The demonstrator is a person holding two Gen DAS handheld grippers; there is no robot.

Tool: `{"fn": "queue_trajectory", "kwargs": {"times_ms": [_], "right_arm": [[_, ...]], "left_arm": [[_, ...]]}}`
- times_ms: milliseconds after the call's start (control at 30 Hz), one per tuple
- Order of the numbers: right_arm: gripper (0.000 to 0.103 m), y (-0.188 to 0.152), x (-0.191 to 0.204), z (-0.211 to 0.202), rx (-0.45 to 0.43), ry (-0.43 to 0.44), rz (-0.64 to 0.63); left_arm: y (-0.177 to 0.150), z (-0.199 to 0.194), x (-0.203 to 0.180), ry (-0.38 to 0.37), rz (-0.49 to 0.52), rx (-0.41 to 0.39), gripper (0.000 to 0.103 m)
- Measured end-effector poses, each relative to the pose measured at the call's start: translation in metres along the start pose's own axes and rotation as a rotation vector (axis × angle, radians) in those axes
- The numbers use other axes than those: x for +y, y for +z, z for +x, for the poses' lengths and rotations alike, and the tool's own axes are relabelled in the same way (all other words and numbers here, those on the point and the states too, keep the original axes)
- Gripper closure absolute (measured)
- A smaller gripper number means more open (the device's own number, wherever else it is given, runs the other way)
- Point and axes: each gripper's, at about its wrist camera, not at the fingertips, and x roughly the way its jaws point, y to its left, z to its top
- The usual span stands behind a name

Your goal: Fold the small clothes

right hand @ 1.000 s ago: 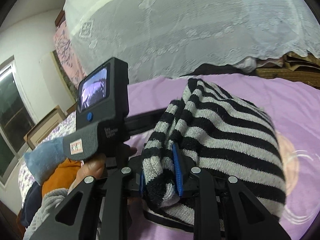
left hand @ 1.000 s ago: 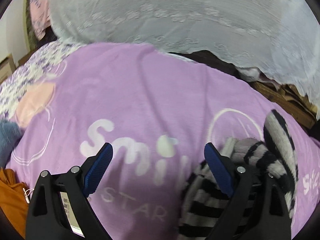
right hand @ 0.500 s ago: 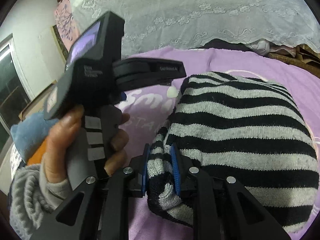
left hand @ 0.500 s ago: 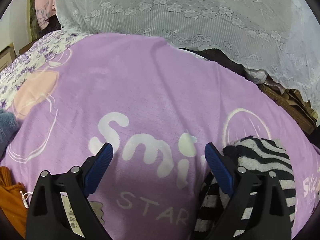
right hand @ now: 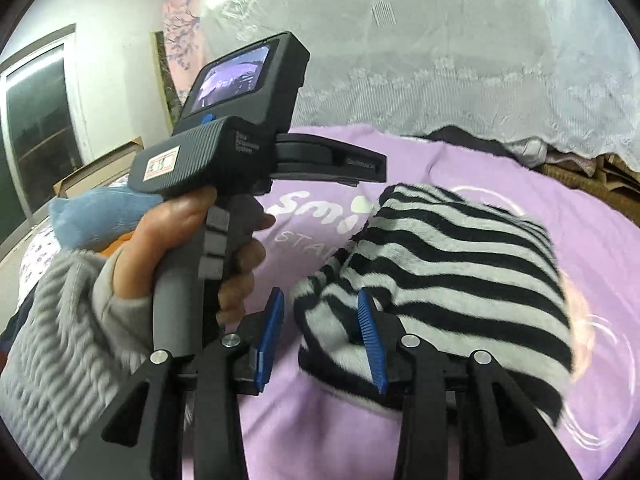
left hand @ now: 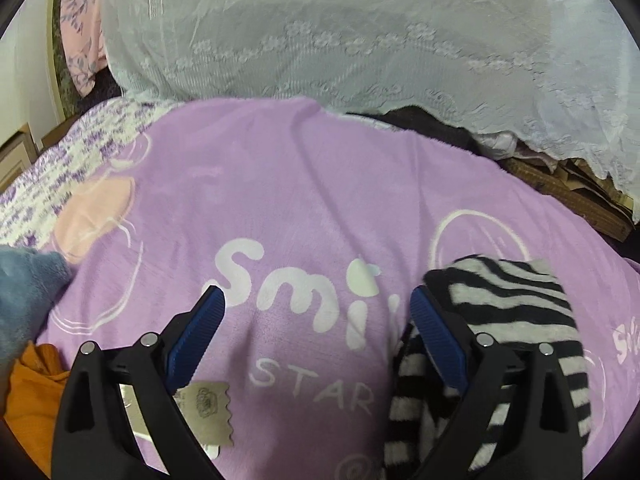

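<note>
The striped knit garment lies bunched on the purple blanket, just right of the white "Smile STAR" lettering printed there. The right claw has its jaws opening — a fold of the stripes still sits between the blue pads, the left pad clear of the cloth. The left claw is spread wide over the lettering with nothing between its pads; the garment sits behind its right finger. A hand in a grey sleeve grips the left claw's handle. Left of the lettering lie blue cloth and orange cloth; beyond it hangs white lace.
</note>
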Motion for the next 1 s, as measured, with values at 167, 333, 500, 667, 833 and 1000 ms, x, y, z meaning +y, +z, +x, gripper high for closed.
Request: {"fn": "queue_trajectory", "kwargs": {"times_ms": [167,333,500,667,833,1000], "right_arm": [[0.090,0.010,-0.039,-0.033,-0.076,-0.035,0.102],[0.092,0.033,-0.082,-0.016,-0.057,-0.125,0.197],[0.092,0.049,-0.115,0.022,0.010,-0.151,0.276],[0.100,0.021,-0.136,0.061,0.119,-0.143,0.338],[0.103,0.015,-0.139,0.059,0.105,-0.125,0.342],[0.103,0.013,-0.141,0.057,0.094,-0.107,0.338]], "left_arm": [[-0.003,-0.028,-0.016,-0.030,0.055,-0.040,0.008],[-0.015,-0.036,-0.038,-0.039,0.120,-0.038,0.007],[-0.027,-0.013,-0.045,0.003,0.150,0.020,0.007],[-0.040,0.020,-0.044,0.026,0.147,0.101,0.004],[-0.045,0.025,-0.045,0.032,0.152,0.107,0.004],[-0.044,0.022,-0.042,0.020,0.140,0.112,0.004]]}}
